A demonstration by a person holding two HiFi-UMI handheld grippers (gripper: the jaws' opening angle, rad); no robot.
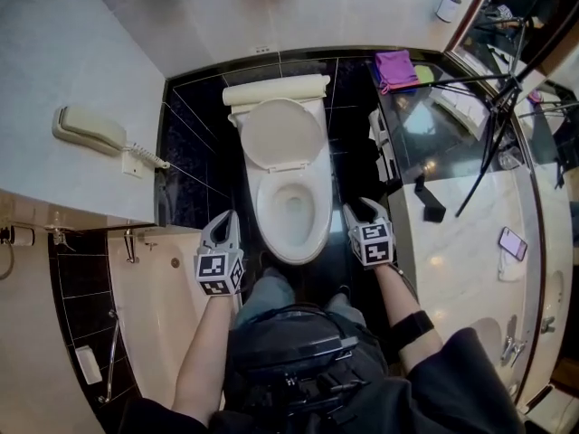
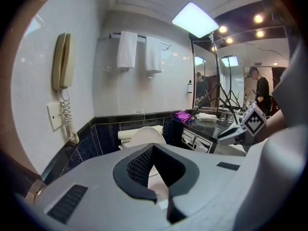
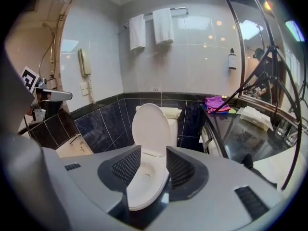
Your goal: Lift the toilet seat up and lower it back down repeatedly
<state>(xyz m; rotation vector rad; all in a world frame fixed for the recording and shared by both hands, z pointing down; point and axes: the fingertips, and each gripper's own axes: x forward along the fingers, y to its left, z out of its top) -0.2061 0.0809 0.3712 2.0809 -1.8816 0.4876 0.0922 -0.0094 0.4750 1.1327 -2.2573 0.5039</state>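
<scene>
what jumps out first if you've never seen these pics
The white toilet at centre, its lid raised against the tank, stands out against black wall tiles. The left gripper and right gripper hang either side of its bowl, the right one's jaws apart. A purple cloth lies on the dark counter to the right.

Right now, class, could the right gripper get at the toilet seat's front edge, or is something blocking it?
Probably yes. The right gripper hangs just beside the toilet seat, jaws apart, and its own view shows the seat ahead with nothing between. The raised lid stands behind, out of the way.
</scene>
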